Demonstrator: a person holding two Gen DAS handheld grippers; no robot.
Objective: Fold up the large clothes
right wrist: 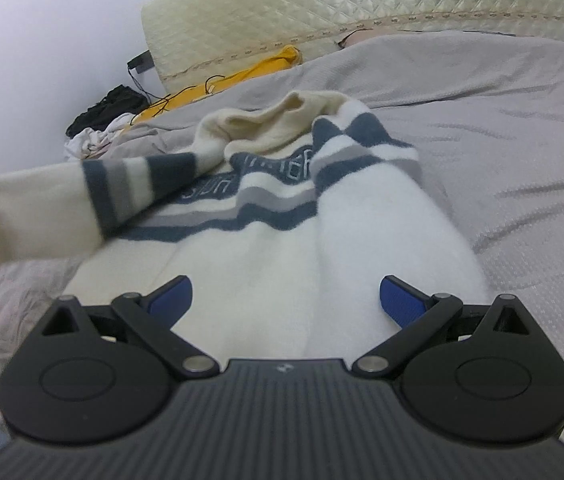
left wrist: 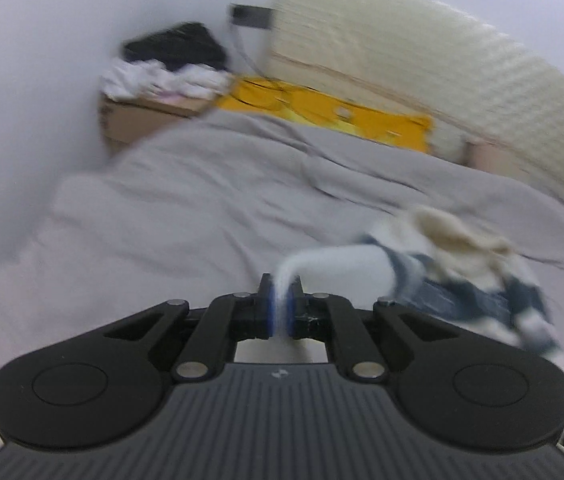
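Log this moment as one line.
left gripper: shut on sweater sleeve | right gripper: open over sweater | bed

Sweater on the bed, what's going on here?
A person with two handheld grippers is folding a cream sweater with blue and grey stripes on a grey bedspread. The left gripper is shut on the cuff of one sleeve, drawn out sideways off the body. The right gripper is open, low over the hem, gripping nothing.
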